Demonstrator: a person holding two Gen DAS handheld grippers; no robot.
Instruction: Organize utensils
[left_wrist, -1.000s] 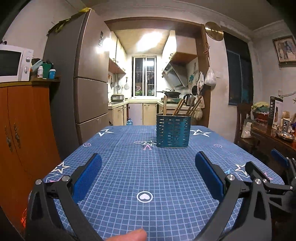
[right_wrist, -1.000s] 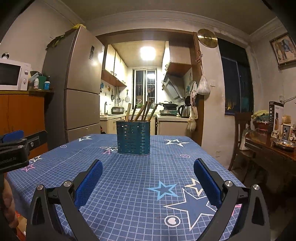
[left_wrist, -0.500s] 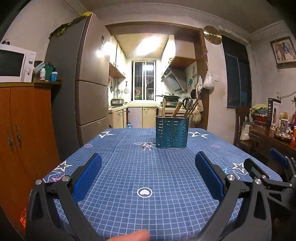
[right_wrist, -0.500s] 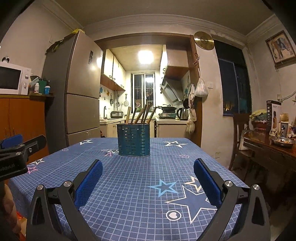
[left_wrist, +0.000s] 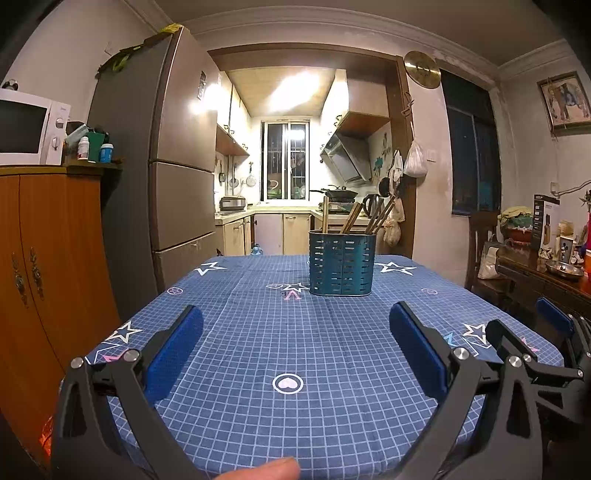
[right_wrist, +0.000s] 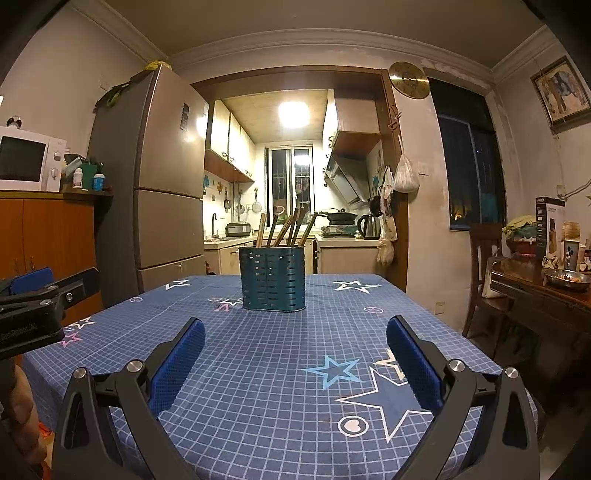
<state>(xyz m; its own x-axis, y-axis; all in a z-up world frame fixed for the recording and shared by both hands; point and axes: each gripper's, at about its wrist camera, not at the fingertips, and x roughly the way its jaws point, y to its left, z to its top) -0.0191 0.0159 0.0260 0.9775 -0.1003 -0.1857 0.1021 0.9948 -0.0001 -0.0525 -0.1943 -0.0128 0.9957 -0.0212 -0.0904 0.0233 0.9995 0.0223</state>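
A teal slotted utensil holder (left_wrist: 341, 263) stands upright on the far half of the table, also in the right wrist view (right_wrist: 272, 277). Several wooden chopsticks (left_wrist: 354, 218) stand in it, leaning; they also show in the right wrist view (right_wrist: 286, 229). My left gripper (left_wrist: 295, 325) is open and empty, low over the near edge of the blue checked tablecloth (left_wrist: 295, 339). My right gripper (right_wrist: 295, 338) is open and empty, also near the front edge. The holder is well beyond both. The right gripper shows at the right edge of the left wrist view (left_wrist: 554, 332).
A grey fridge (left_wrist: 162, 177) and an orange cabinet (left_wrist: 44, 266) with a microwave (left_wrist: 26, 127) stand to the left. A dark wooden sideboard (right_wrist: 543, 295) with a metal bowl and a chair stand to the right. The kitchen lies behind the table.
Both grippers have pulled back and lowered a little; the holder looks slightly farther off and the table's near edge shows. Both stay open and empty.
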